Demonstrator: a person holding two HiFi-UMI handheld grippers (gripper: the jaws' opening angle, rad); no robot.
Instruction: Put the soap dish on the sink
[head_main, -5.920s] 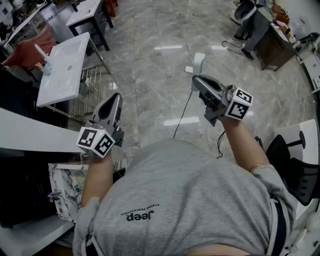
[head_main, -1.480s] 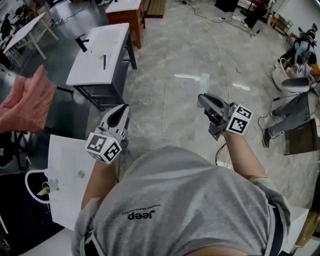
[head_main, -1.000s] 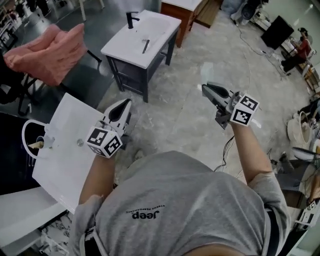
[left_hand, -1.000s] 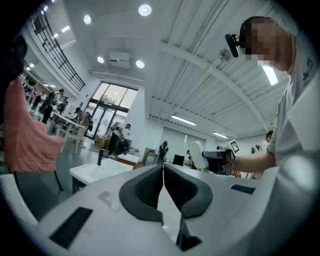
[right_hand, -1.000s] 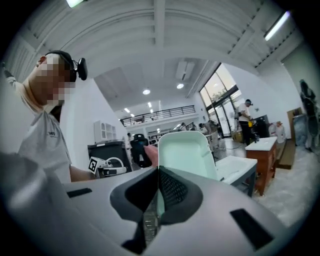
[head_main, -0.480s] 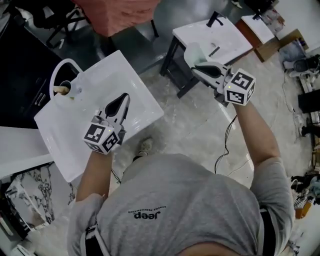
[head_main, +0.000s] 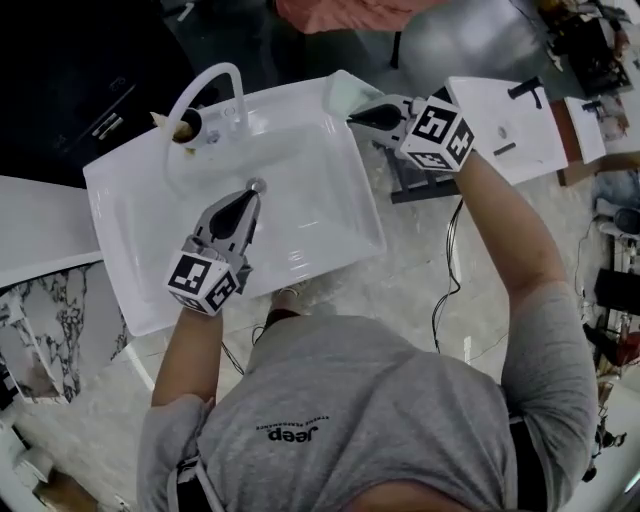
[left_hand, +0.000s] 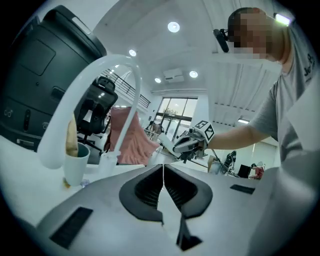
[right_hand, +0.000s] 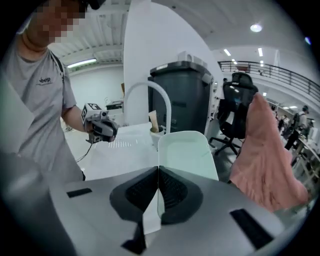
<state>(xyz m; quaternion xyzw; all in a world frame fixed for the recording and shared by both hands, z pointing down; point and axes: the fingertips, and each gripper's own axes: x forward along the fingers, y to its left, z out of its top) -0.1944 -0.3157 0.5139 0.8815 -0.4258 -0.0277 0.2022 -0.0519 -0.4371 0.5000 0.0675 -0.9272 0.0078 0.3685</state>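
Head view is showing "Jeep" printed on the person's grey shirt (head_main: 350, 420). The right gripper (head_main: 352, 118) jaws are clamping the pale, glossy soap dish (head_main: 343, 95) by its edge at the white rectangular sink's (head_main: 115, 260) far corner. The left gripper (head_main: 250, 195) jaws are sitting together, empty, over the basin. Marbled grey floor (head_main: 410, 300) is lying below.

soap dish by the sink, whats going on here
A person works two handheld grippers over a white sink. The right gripper is shut on the edge of a pale green soap dish, holding it at the sink's far right corner, not yet released. The left gripper is shut and empty above the basin, near the drain.
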